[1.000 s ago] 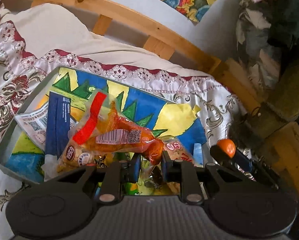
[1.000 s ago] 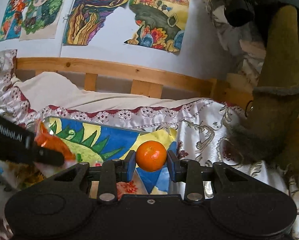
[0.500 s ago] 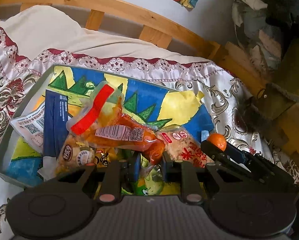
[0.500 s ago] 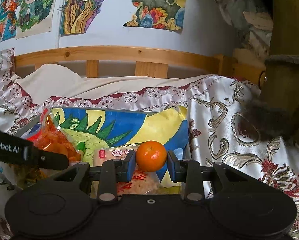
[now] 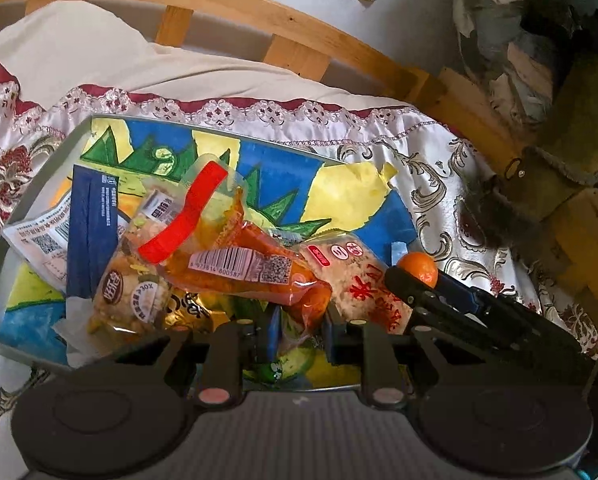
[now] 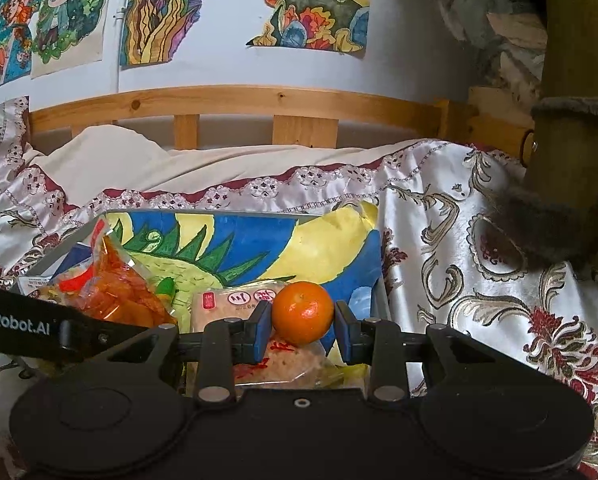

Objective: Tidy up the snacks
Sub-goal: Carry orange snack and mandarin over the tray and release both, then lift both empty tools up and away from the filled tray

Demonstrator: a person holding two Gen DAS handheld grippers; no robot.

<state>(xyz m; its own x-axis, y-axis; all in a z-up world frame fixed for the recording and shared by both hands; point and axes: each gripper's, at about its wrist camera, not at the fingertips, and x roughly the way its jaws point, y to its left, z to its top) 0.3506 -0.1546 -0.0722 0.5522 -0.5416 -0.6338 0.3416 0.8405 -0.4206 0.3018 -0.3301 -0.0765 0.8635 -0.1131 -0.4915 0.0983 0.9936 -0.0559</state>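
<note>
Orange tangerine [image 6: 303,312] is sitting clamped between the blue pads [image 6: 262,330] of the right gripper [image 6: 302,334], both pads pressing its sides. It is hanging just above the near right corner of the grey tray [image 6: 75,232], over a clear pack of pale rice cakes with red print [image 6: 235,304]. In the left wrist view the same tangerine [image 5: 419,268] is showing at the tip of the right gripper [image 5: 413,280], just beside the rice cake pack [image 5: 351,276].

Left gripper [image 5: 299,334] is pinching the lower end of an orange snack bag [image 5: 259,268], its blue pads [image 5: 274,332] closing on the crumpled plastic; the bag's barcode label is facing up. That bag is lying diagonally across the pile in the tray [image 5: 51,160]. Under and beside it: a clear bag with a red strip [image 5: 187,208], a round-logo pack of pale snacks [image 5: 131,300], a dark blue flat pack [image 5: 93,236] leaning over a white printed wrapper [image 5: 39,240]. A green packet [image 5: 287,360] is peeking out below the left gripper's pads.

Tray floor is lined with a painted sheet [image 5: 267,172] in blue, yellow and green. Tray is resting on a silky patterned bedspread [image 6: 479,280] with a maroon lace edge. Behind that, a wooden headboard [image 6: 227,100], and colourful drawings [image 6: 163,8] taped on the white wall. An olive-green garment with a fuzzy dark cuff [image 6: 563,184] is hanging at the right.
</note>
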